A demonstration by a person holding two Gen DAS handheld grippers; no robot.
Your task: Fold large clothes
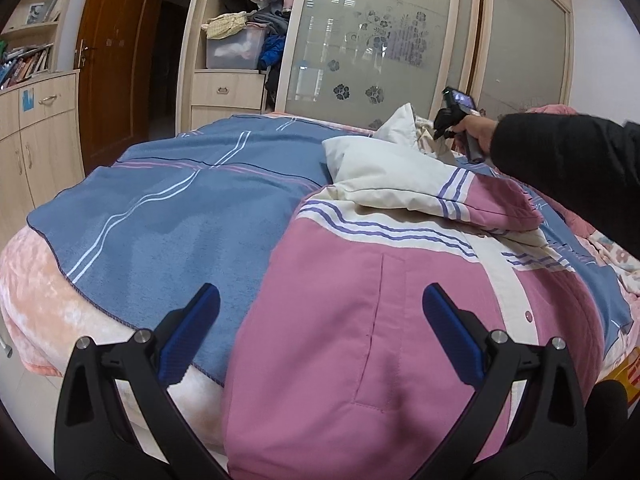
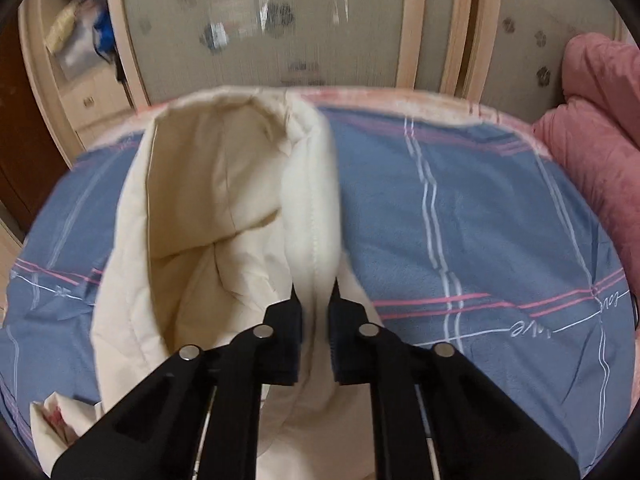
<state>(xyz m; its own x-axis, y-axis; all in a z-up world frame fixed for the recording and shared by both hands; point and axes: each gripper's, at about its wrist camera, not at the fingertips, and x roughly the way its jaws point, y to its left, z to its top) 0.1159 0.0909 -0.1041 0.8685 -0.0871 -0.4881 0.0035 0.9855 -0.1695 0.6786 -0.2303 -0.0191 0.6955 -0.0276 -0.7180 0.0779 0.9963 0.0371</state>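
A large padded jacket [image 1: 360,320], pink and cream with purple stripes, lies on a bed over a blue blanket [image 1: 168,216]. My left gripper [image 1: 320,296] hovers open above the jacket's pink lower part, with nothing between its blue pads. At the far end a person's hand in a black sleeve [image 1: 560,152] holds my right gripper [image 1: 452,120] at the cream hood [image 1: 372,160]. In the right wrist view, the right gripper [image 2: 316,292] is shut on the stitched front rim of the hood [image 2: 224,184], whose inside faces up.
The blue blanket [image 2: 480,220] covers most of the bed. A pink quilt [image 2: 592,128] is bunched at the right. A wardrobe with frosted sliding doors [image 1: 360,40] stands behind the bed, with a wooden door [image 1: 116,60] and a drawer cabinet [image 1: 36,140] on the left.
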